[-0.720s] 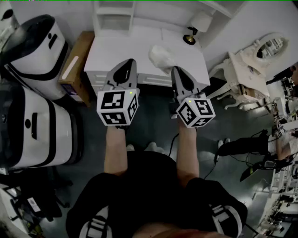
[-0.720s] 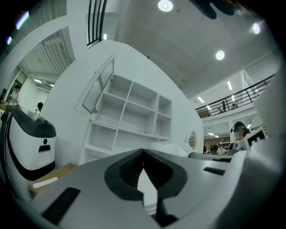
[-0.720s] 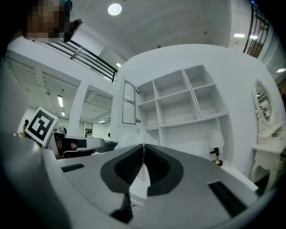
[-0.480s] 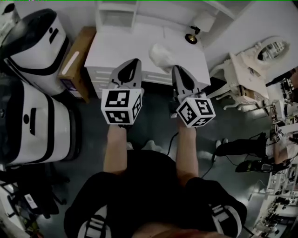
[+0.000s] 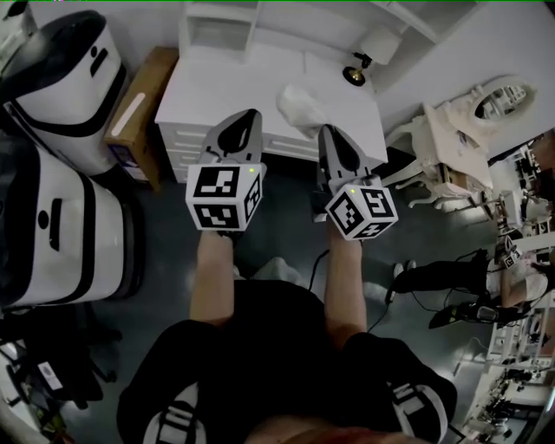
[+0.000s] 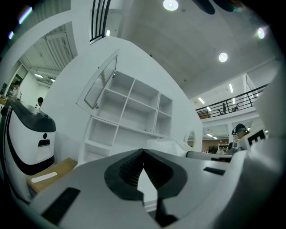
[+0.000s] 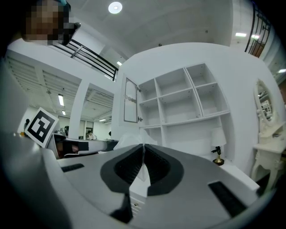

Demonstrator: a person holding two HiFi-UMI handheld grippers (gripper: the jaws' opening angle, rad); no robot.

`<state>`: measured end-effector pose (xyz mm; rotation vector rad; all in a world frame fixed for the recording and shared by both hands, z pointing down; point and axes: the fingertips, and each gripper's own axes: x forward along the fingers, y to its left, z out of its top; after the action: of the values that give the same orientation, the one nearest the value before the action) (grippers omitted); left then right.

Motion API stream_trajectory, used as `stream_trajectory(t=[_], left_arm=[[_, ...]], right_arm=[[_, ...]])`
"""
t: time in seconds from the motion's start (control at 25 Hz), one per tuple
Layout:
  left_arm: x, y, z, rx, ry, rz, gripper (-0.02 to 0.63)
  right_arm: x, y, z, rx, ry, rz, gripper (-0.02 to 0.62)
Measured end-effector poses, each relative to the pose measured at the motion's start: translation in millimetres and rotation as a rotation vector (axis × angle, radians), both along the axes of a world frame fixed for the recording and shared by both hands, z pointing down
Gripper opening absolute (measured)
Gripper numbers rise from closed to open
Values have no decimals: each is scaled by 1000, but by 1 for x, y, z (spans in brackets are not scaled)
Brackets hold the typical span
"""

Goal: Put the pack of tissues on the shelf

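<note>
1. Lying on the white tabletop [image 5: 234,91], the pack of tissues [image 5: 299,102] sits near the front edge, toward the right side, well apart from the shelf [image 5: 217,26] at the back of the tabletop.
2. The left hand-held gripper [image 5: 241,120] hovers over the front edge of the tabletop, left of the pack; the left gripper view shows its jaws closed tip to tip with nothing between them.
3. The right hand-held gripper [image 5: 329,132] hangs just in front of the pack; its jaws are likewise closed and empty.
4. Seen past the right jaws, the pack shows as a white crinkled shape [image 7: 129,137], and the shelf [image 7: 183,103] stands beyond with its compartments bare.
5. A small lamp [image 5: 360,65] with a brass base stands at the back right of the tabletop.
6. A cardboard box [image 5: 139,113] leans against the left side of the tabletop.
</note>
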<state>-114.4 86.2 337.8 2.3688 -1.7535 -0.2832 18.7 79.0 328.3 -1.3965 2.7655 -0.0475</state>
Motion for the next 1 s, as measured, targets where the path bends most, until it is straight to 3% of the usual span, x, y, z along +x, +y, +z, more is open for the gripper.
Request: stream_trajectory(t=[0.36,1.0], left_arm=[[23,-13,9,-28,3,65,11],[21,-80,40,-96,-19,31,11]], right_arm=[[27,-8,8,-24,-16,59,25],[27,-83,42,-93,-52,31,25]])
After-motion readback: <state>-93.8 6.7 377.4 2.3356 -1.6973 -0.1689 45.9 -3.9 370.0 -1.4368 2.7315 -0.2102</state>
